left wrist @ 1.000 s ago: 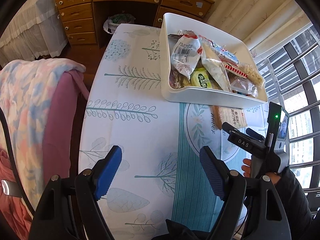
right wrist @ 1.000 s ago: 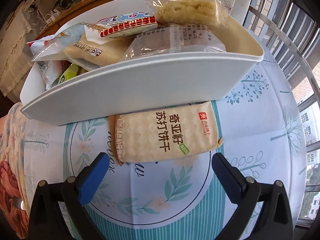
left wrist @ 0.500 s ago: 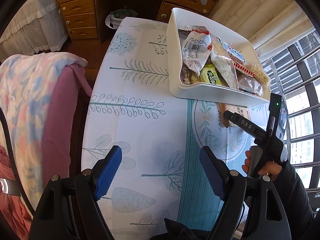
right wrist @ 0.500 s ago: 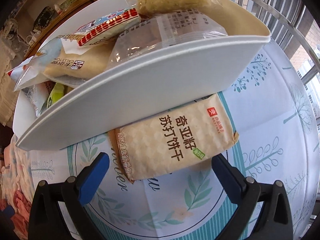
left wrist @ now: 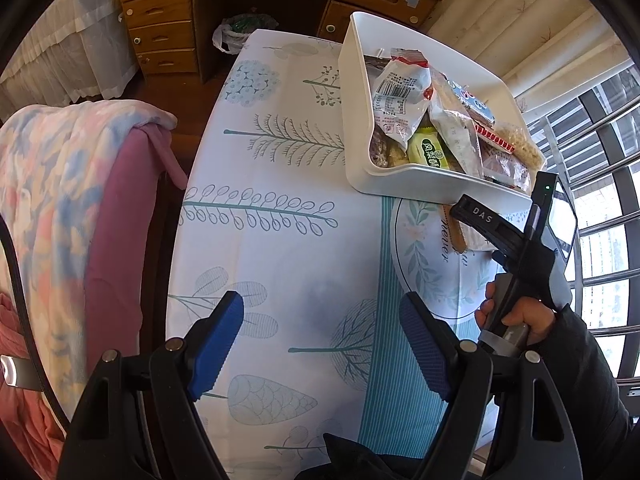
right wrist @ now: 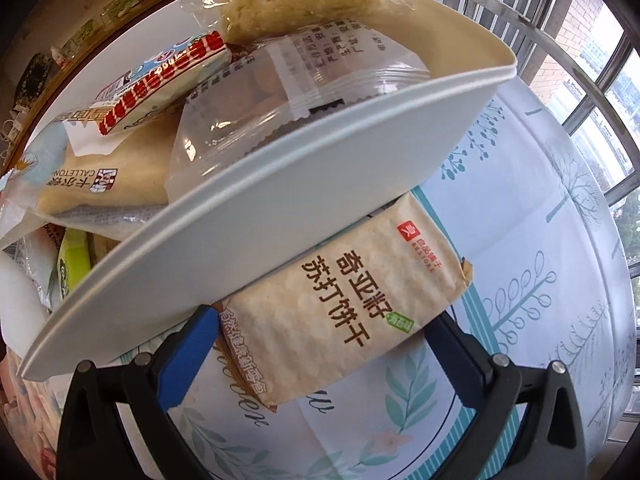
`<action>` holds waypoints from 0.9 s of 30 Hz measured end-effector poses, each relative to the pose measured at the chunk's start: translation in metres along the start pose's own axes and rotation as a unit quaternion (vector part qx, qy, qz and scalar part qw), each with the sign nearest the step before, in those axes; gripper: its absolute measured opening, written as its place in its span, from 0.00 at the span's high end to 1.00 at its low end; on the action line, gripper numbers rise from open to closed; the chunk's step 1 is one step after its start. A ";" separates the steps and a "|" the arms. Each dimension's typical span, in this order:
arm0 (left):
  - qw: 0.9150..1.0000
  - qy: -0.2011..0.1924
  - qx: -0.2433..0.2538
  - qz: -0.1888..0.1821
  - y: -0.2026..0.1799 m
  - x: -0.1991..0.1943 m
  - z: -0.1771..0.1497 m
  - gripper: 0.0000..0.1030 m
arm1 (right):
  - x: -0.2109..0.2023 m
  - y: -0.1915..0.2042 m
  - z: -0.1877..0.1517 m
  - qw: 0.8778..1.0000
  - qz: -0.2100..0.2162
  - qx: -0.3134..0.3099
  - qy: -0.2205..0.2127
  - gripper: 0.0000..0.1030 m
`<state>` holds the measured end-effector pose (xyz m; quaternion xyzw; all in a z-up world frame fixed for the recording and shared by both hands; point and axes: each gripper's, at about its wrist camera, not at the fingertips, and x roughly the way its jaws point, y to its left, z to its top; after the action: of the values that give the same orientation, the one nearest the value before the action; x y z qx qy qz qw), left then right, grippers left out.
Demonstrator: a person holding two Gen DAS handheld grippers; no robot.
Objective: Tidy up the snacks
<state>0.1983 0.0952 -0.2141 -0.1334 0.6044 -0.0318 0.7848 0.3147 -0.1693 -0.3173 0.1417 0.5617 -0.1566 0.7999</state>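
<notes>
Right gripper (right wrist: 320,344) stands spread around the cracker pack (right wrist: 344,308), which lies between its blue pads against the bin (right wrist: 280,208); neither pad visibly presses it.

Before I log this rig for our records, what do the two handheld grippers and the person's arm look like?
The left gripper and the right gripper each have black plastic frames with silver screws and blue ribbed pads. Seen from the left, the right one carries white "DAS" lettering, a small green light and a grey handle. The sleeve is dark.
</notes>
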 end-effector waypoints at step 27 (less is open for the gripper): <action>1.000 -0.012 0.018 -0.008 -0.015 -0.015 -0.007 0.23 | -0.048 -0.013 -0.058 0.999 0.028 -0.004 0.015 0.49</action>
<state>0.1894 0.0827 -0.1975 -0.1243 0.5935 -0.0475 0.7938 0.2444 -0.1534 -0.2913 0.1566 0.5703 -0.1302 0.7958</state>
